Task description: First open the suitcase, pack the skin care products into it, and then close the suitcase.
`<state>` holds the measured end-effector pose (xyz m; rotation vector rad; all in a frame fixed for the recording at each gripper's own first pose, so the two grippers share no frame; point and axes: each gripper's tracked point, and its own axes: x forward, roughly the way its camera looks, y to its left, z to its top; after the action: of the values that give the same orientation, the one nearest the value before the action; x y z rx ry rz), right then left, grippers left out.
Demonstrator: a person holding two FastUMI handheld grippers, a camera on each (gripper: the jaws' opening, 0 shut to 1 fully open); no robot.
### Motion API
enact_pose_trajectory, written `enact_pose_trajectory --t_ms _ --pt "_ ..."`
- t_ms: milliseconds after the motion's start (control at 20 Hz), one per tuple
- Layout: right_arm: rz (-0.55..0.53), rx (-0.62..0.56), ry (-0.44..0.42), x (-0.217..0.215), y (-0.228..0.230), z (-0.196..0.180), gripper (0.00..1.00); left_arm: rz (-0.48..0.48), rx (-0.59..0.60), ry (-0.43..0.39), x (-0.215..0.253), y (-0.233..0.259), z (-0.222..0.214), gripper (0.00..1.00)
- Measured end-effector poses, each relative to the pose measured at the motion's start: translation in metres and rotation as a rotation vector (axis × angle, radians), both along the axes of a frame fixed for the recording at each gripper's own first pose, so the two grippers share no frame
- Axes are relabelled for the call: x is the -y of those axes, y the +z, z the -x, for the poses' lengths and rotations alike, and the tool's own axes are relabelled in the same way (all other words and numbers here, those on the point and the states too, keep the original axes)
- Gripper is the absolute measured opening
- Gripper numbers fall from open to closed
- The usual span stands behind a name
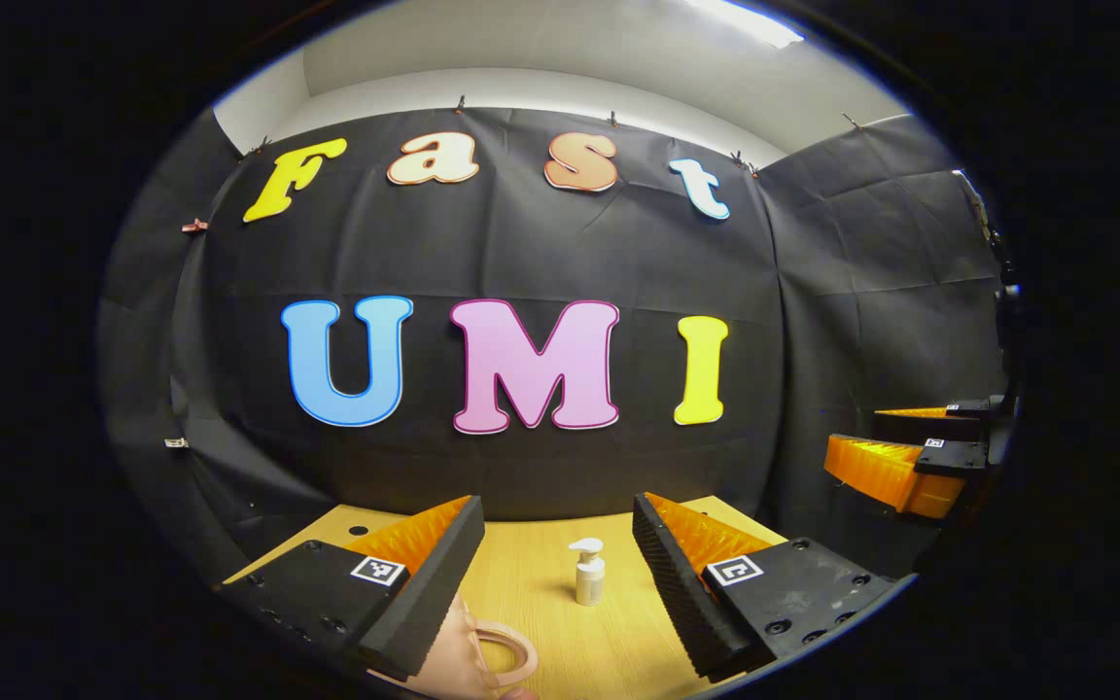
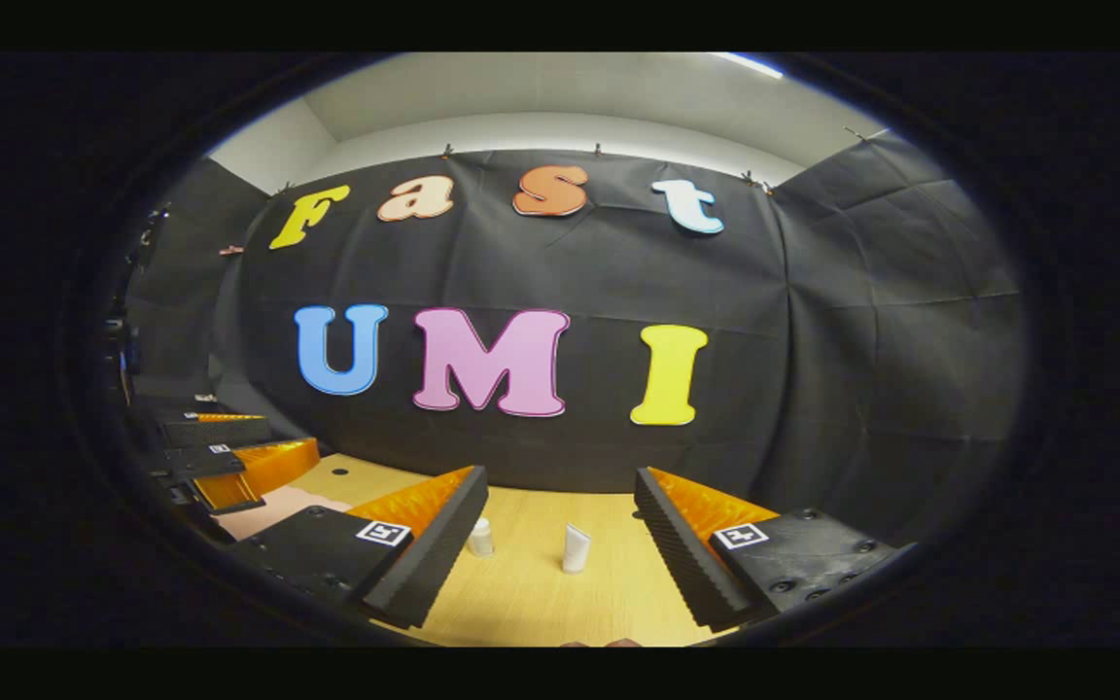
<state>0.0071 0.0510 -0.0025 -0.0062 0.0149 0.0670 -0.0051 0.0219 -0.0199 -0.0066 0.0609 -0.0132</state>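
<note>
Both grippers were held spread wide above the wooden tabletop (image 1: 541,593), nothing between their fingers. A white pump bottle (image 1: 588,572) was framed by the left gripper (image 1: 560,554), a pink suitcase (image 1: 482,656) below. A white tube (image 2: 575,548) was framed by the right gripper (image 2: 560,535).

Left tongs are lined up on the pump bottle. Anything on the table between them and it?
Nothing visible. In the left gripper view the open left tongs frame the white pump bottle, which stands upright on bare wooden table. The pink suitcase handle lies nearer, off to the left of that line.
</note>
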Motion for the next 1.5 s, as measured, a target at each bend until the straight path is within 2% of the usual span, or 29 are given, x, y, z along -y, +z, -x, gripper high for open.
enact_pose_trajectory --t_ms 400,450,550,750,800,850,1000,1100,1250,1500 --pt "0.063 0.005 -0.058 0.024 0.009 0.012 0.97 -0.005 -0.028 -0.066 0.02 -0.013 -0.015 0.97" --pt "0.071 0.014 -0.067 0.025 0.014 0.013 0.96 -0.013 -0.03 -0.068 0.02 -0.015 -0.016 0.94" --pt "0.077 0.023 -0.08 0.028 0.017 0.014 0.96 -0.018 -0.031 -0.086 0.023 -0.016 -0.021 0.96" --pt "0.08 0.028 -0.088 0.028 0.018 0.015 0.97 -0.021 -0.014 -0.096 0.022 -0.015 -0.023 0.96" --pt "0.083 0.029 -0.091 0.027 0.017 0.016 0.96 -0.018 -0.018 -0.1 0.023 -0.019 -0.023 0.93" --pt "0.083 0.032 -0.091 0.025 0.016 0.015 0.97 -0.014 -0.032 -0.108 0.025 -0.026 -0.022 0.96" --pt "0.09 0.026 -0.08 0.019 0.01 0.016 0.97 -0.022 -0.078 -0.118 0.024 -0.046 -0.019 0.97" --pt "0.09 0.035 -0.076 0.018 0.009 0.018 0.95 -0.035 -0.128 -0.093 0.015 -0.069 -0.017 0.97" --pt "0.08 0.008 -0.076 0.021 -0.004 0.018 0.96 0.025 -0.254 -0.065 0.004 -0.117 -0.011 0.98" --pt "0.045 -0.028 -0.082 0.025 -0.016 0.015 0.97 0.008 -0.528 0.024 -0.023 -0.21 0.0 0.98"
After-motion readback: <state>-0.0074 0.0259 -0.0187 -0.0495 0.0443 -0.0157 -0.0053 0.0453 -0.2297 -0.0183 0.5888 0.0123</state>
